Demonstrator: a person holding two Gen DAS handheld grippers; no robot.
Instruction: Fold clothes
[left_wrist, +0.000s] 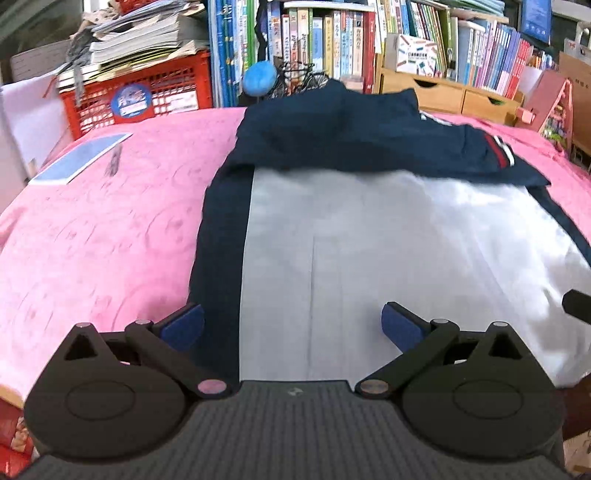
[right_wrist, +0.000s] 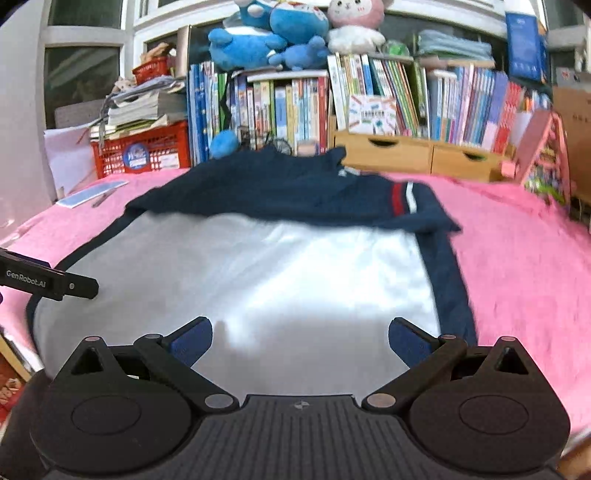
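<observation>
A navy-and-white garment (left_wrist: 369, 240) lies spread on a pink blanket (left_wrist: 110, 229), its navy top part folded over the white panel. Bookshelves (right_wrist: 369, 99) and a red crate (left_wrist: 136, 92) stand behind. The left tool (left_wrist: 291, 328) and right tool (right_wrist: 301, 341), both spread apart and empty, hover at its near hem.

We see a surface covered by a pink patterned cloth (left_wrist: 110, 229). A navy and white garment (left_wrist: 369, 236) lies spread flat on it, its navy upper part folded down over the white panel. Toward the far left corner rests a thin blue booklet (left_wrist: 81, 158) with a small dark object, too blurred to identify, just beside it on the cloth.
</observation>
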